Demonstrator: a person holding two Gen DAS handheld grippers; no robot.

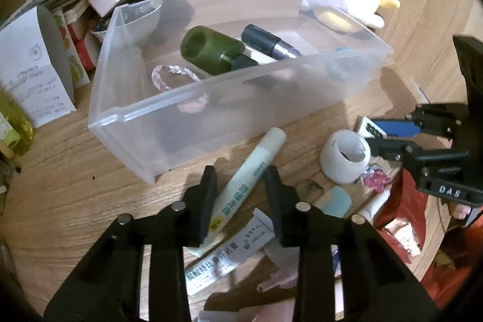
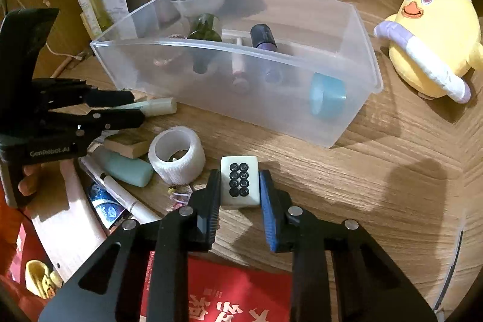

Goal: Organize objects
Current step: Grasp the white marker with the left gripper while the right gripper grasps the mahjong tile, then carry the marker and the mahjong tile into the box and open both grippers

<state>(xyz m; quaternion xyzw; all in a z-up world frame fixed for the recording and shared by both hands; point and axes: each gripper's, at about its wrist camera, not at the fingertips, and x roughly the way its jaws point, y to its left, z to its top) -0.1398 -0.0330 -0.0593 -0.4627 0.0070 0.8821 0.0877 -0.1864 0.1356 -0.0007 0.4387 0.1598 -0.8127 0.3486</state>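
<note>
A pale green tube (image 1: 252, 171) lies on the wooden table just in front of the clear plastic bin (image 1: 135, 122). My left gripper (image 1: 241, 171) is shut on the tube, one pad on each side. In the right wrist view, the left gripper (image 2: 138, 107) clamps the tube (image 2: 160, 106) from the left. My right gripper (image 2: 240, 172) is shut on a white mahjong tile (image 2: 240, 180) marked with black circles, down at the table. The bin (image 2: 211, 86) holds a green bottle (image 1: 211, 50), a purple tube (image 1: 271, 43), a bracelet (image 1: 169, 74) and a blue tape roll (image 2: 327, 95).
A white tape roll (image 2: 176, 153) stands between the grippers. Around it lie a teal tube (image 2: 126, 168), a white pen (image 2: 129, 198) and a boxed ointment (image 1: 226, 258). A yellow plush chick (image 2: 431, 41) sits right of the bin. Boxes and papers (image 1: 33, 65) crowd the left. A red packet (image 2: 226, 291) lies near the front edge.
</note>
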